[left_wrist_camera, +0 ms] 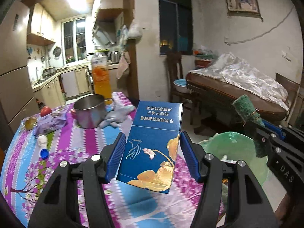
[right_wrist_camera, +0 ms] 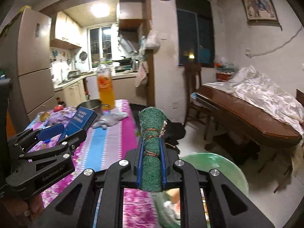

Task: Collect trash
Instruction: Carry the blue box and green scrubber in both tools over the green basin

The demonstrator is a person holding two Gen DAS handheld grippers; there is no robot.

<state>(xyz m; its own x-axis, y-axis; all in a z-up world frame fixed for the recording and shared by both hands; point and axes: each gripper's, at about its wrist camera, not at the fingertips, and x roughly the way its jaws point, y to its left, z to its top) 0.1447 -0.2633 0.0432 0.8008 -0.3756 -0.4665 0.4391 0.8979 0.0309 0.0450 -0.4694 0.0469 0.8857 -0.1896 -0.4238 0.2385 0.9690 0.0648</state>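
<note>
My left gripper (left_wrist_camera: 153, 148) is shut on a blue cigarette box (left_wrist_camera: 155, 144) with gold flowers, held above the flowered tablecloth (left_wrist_camera: 76, 148). In the right wrist view that box (right_wrist_camera: 83, 120) and the left gripper (right_wrist_camera: 62, 131) show at the left. My right gripper (right_wrist_camera: 152, 148) is shut on a rolled green scouring pad (right_wrist_camera: 152, 131) tied with cord; the same pad (left_wrist_camera: 247, 112) sticks up at the right of the left wrist view. A green-lined trash bin (right_wrist_camera: 214, 167) stands on the floor just right of the table, below my right gripper, with scraps inside; it also shows as the bin (left_wrist_camera: 231, 148).
On the table stand a steel pot (left_wrist_camera: 90, 110), an orange drink bottle (left_wrist_camera: 100, 77), a grey cloth (left_wrist_camera: 115, 116), a purple wipes pack (left_wrist_camera: 50, 123), a tomato (left_wrist_camera: 45, 111), a blue cap (left_wrist_camera: 44, 153). A brown oval table (right_wrist_camera: 247, 117) and chair (right_wrist_camera: 191, 87) stand at right.
</note>
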